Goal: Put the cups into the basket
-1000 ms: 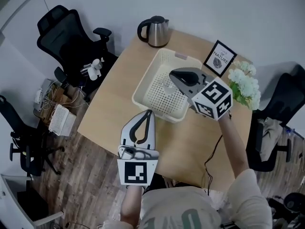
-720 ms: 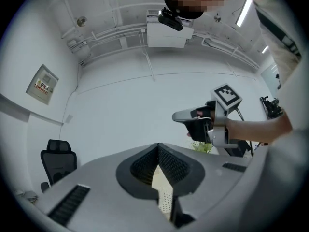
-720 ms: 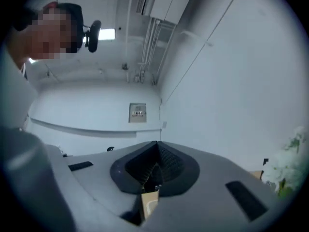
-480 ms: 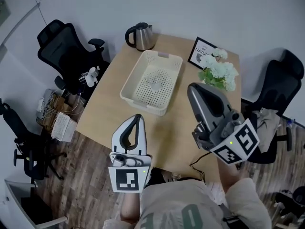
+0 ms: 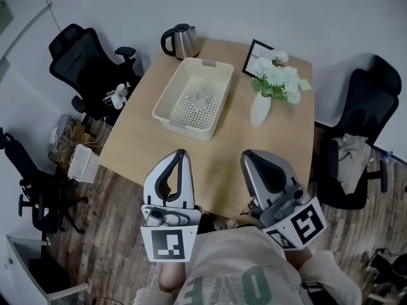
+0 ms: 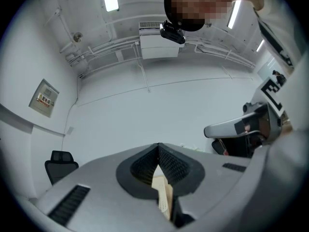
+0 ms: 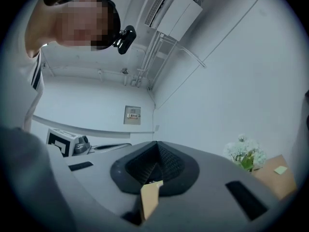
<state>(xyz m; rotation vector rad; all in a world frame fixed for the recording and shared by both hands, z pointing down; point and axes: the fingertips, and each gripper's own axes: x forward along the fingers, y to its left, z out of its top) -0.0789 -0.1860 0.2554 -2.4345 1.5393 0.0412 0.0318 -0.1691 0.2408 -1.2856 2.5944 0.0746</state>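
Basket [image 5: 170, 88] with cup [image 5: 198, 97] sat at tabletop's [image 5: 219, 157] far-left corner; left gripper [image 5: 180, 155] and right gripper [image 5: 250, 158] hung closed and empty at near edge.

The right gripper [image 7: 156, 151] tilts up toward the walls, its jaws pressed together with nothing between them. White flowers [image 7: 246, 153] peek over its right side, next to a table corner [image 7: 268, 179] with a sticky note [image 7: 280, 169]; a small wall panel [image 7: 132, 115] hangs above the jaws

Matt plastic basket [image 5: 165, 98], smooth wooden table [image 5: 254, 164]
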